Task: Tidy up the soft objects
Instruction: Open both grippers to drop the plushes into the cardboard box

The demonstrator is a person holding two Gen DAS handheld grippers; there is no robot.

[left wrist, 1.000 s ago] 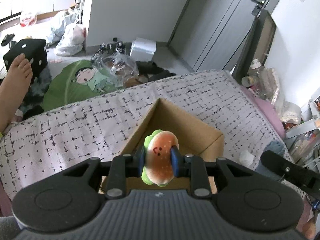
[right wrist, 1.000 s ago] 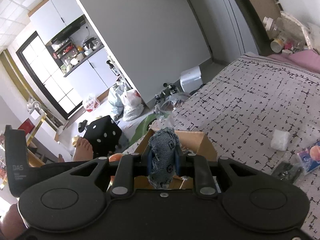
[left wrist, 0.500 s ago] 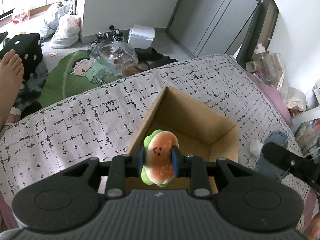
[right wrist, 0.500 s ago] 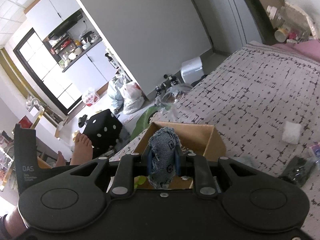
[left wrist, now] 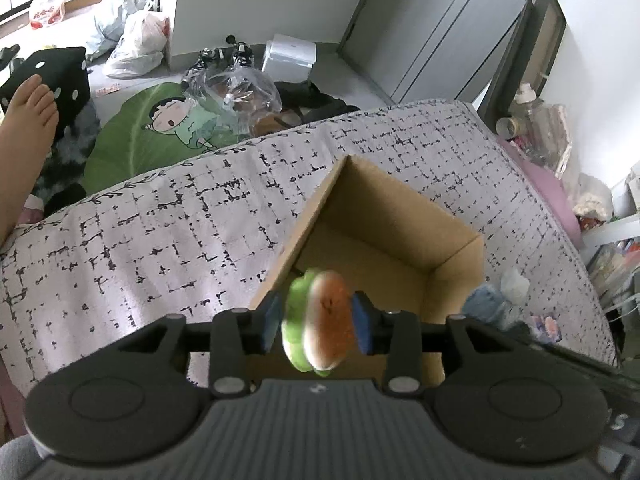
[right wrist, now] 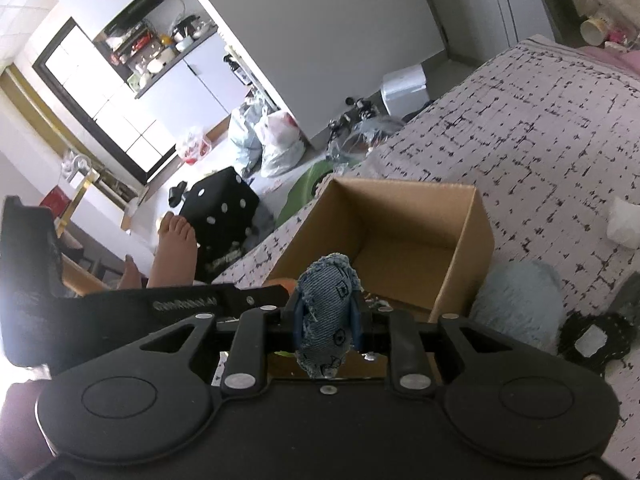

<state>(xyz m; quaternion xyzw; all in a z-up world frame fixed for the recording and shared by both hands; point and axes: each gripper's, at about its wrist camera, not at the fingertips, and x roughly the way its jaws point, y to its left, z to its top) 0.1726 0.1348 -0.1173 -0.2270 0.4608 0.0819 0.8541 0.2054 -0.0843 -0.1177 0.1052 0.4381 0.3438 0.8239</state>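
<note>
Left gripper [left wrist: 316, 322] jaws are opening, so the burger plush [left wrist: 320, 320] is loose over the cardboard box [left wrist: 456, 256] near edge and might bounce out, while the right gripper [right wrist: 326, 316] clamps the denim toy [right wrist: 326, 312].

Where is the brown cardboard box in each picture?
Left wrist view: the open brown cardboard box sits centre, just beyond the fingers.
Right wrist view: the box sits centre, slightly right.
Shared landmark: the black dotted cube on the floor.
</note>
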